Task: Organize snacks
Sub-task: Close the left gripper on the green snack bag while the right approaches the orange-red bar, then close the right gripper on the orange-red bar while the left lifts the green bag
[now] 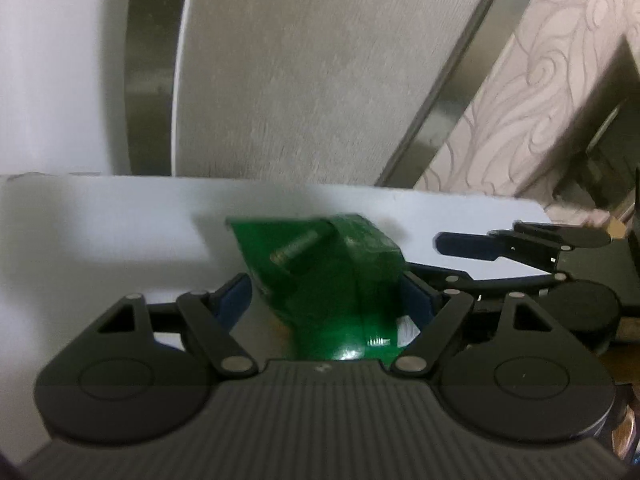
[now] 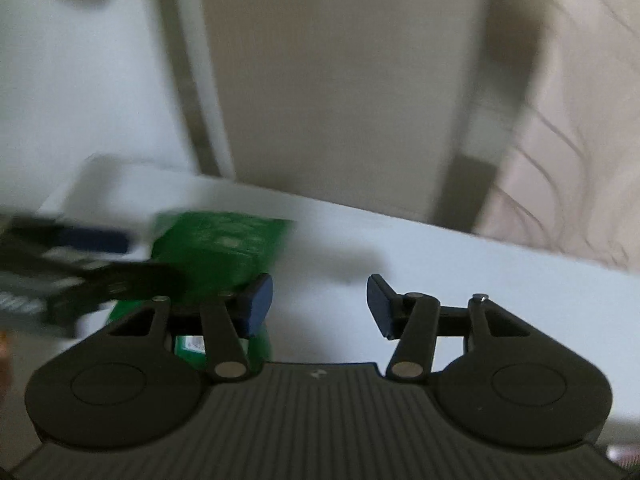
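Currently, by label:

Left gripper: its blue-padded fingers are pressing on both sides of a green snack packet, grasping it over a white table.

Green snack packet: it is sitting between the left gripper's fingers, with its far end sticking out past the fingertips and tilted toward the table's back edge; pale print is showing on it, too blurred to read. In the right wrist view it is appearing as a green packet at the left, beside and partly behind that view's left finger.

Right gripper: its jaws are standing apart with only bare table showing between the dark blue pads; nothing is being gripped. In the left wrist view it is lying to the right of the packet, close beside the left gripper.

Table: a white top with its far edge running across both views.

Background: a pale upholstered panel is standing behind the table, with a swirl-patterned surface to its right.

Picture quality: the right wrist view is heavily blurred, so fine details are not readable.
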`<state>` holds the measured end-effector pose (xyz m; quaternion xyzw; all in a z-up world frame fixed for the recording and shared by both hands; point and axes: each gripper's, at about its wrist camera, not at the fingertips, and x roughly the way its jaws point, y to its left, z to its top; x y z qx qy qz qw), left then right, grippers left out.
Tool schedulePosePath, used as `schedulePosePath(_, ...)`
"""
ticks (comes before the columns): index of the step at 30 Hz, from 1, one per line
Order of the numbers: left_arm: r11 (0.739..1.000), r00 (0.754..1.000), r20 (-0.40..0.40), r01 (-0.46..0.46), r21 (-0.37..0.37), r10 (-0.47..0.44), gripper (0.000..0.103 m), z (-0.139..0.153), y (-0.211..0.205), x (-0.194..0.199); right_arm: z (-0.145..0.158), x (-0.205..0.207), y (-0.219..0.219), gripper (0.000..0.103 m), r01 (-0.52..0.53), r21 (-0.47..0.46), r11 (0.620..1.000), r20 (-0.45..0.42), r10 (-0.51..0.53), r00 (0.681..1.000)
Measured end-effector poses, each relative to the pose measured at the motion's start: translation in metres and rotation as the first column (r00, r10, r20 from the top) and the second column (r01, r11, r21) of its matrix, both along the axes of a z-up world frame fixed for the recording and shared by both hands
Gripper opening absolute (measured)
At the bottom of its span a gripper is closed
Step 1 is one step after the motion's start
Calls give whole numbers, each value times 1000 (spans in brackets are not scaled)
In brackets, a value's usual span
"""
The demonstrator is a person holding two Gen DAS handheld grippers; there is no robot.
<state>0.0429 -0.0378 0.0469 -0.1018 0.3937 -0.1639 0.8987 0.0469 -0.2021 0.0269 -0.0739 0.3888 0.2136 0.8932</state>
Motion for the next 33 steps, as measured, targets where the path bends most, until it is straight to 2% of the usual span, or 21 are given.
schedulePosePath(2,999,999,-8,31,-20,-31,85,-2,9,-8,-1,-9,7,50,-45,-9,999,6,45,999)
schedulePosePath(4,998,998,-31,52,-30,-53,85,-6,17,-16,-1,-18,9,48,-73,33,997,-3,73,997)
schedulePosePath(6,998,997,-36,67,-6,-67,85,-8,23,-25,0,-35,14,36,-109,41,993,1,109,994)
schedulePosePath(7,998,997,-37,64,3,-64,84,-8,26,-27,-1,-42,17,34,-129,42,991,0,129,992)
schedulePosePath(10,998,999,-18,45,44,-44,84,-2,28,-32,1,-69,29,34,-204,60,977,-14,205,979)
schedulePosePath(12,996,999,35,37,87,-40,84,6,25,-36,7,-86,37,35,-263,16,965,12,263,965)
schedulePosePath(13,993,998,57,34,114,-40,84,8,24,-39,12,-91,33,37,-259,9,966,26,259,966)
schedulePosePath(14,989,996,71,37,140,-47,84,10,19,-37,18,-95,27,49,-260,12,966,24,259,965)
schedulePosePath(15,987,996,71,42,158,-54,84,9,16,-31,22,-97,21,74,-286,-13,958,17,287,958)
schedulePosePath(16,982,997,59,46,181,-57,84,7,11,-24,24,-100,18,87,-317,-85,945,11,319,948)
schedulePosePath(17,979,997,47,44,199,-55,88,5,6,-18,24,-105,16,95,-342,-168,925,21,350,936)
schedulePosePath(19,978,998,39,48,205,-57,91,1,-1,-11,20,-110,14,95,-374,-309,874,53,409,911)
schedulePosePath(20,977,998,32,50,209,-58,92,-2,-3,-6,16,-104,12,95,-385,-333,861,31,418,908)
schedulePosePath(22,974,996,-26,85,210,-81,93,-9,-8,2,13,-90,13,94,-389,-337,857,-4,412,911)
schedulePosePath(23,969,996,-27,89,228,-85,94,-11,-10,3,8,-81,13,90,-398,-325,858,-48,406,913)
schedulePosePath(24,964,995,-26,103,244,-100,94,-14,-13,3,4,-74,15,78,-402,-314,860,-88,396,914)
schedulePosePath(25,961,993,-39,120,248,-114,91,-17,-15,4,-1,-68,15,72,-405,-301,863,-134,382,915)
schedulePosePath(27,948,991,-17,131,292,-132,87,-19,-20,-2,-1,-63,9,52,-382,-222,897,-164,352,922)
schedulePosePath(28,946,991,-9,131,296,-134,82,-19,-21,-5,0,-64,7,48,-371,-200,907,-176,339,924)
schedulePosePath(30,950,992,-3,125,288,-129,78,-18,-21,-10,2,-75,5,34,-358,-214,909,-169,326,930)
schedulePosePath(33,950,993,10,106,292,-114,74,-17,-20,-19,2,-92,3,26,-306,-202,930,-176,273,946)
